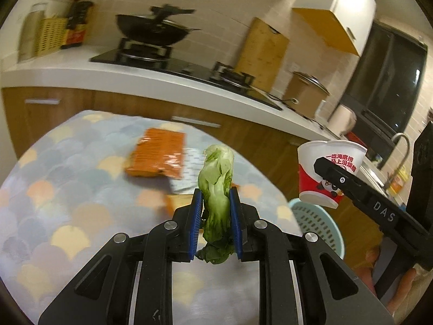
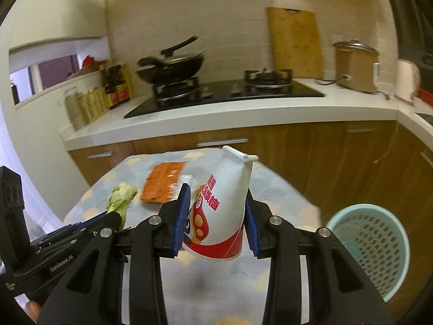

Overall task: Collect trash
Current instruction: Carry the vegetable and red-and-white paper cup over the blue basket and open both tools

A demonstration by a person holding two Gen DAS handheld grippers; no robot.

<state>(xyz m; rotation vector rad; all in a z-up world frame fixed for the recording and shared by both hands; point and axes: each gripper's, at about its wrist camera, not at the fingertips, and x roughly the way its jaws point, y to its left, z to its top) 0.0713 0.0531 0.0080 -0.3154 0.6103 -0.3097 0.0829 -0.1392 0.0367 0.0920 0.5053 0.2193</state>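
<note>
Left gripper [image 1: 215,205], seen from its own wrist camera: blue pads [image 1: 196,216] clamped on a pale green lettuce leaf [image 1: 217,187], stalk end uppermost, dark leafy end drooping below the pads; held above the scallop-patterned tablecloth [image 1: 67,189]. Same leaf [image 2: 120,199] visible at lower left of the right wrist view.

Right gripper [image 2: 216,216]: closed on a crushed paper noodle cup [image 2: 216,205] (white and red, printed cartoon and red characters), rim squeezed flat and pointing up, base toward the camera. From the left wrist view, same cup [image 1: 328,172] held in the air just above a light blue perforated waste basket [image 1: 319,224]; basket [image 2: 376,246] standing on the floor beside the table, to the right.

Left on the tablecloth: an orange wrapper [image 1: 159,153] overlapping a white printed sheet [image 1: 189,173].

Background: white countertop [image 2: 216,111] carrying a black wok [image 2: 173,66] on the hob, and a wooden cutting board [image 2: 295,40] leaning against the tiled wall.
</note>
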